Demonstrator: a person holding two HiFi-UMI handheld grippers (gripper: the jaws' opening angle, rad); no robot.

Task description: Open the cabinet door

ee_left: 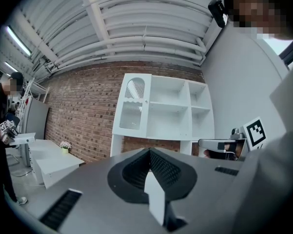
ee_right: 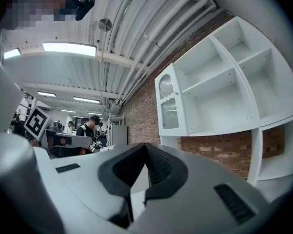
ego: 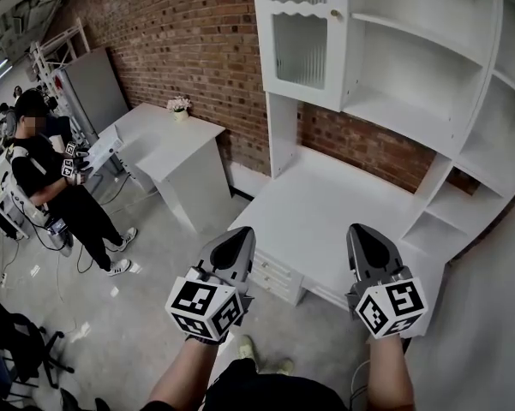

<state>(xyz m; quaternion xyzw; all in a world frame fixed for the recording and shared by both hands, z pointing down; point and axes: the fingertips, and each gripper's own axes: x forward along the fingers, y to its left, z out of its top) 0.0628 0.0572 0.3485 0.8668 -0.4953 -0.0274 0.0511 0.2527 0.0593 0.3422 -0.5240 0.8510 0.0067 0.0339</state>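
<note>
Cabinet door, white-framed with ribbed glass panes (ego: pixel 300 39), appears closed at the upper left of the tall white shelf unit (ego: pixel 428 67) above the white tabletop (ego: pixel 326 204); all opening remains to do. Its long axis runs vertical, face toward the room. Left gripper (ego: pixel 240 235) and right gripper (ego: pixel 360 229) hover well short, fingers pressed together, empty. A small round knob (ego: pixel 337 13) marks the door's right edge.

I see bright, even indoor light from ceiling strip lights (ee_right: pixel 69 48), soft shadows on the floor (ego: pixel 137 315), heavy fisheye bending and black corners in both gripper views.
</note>
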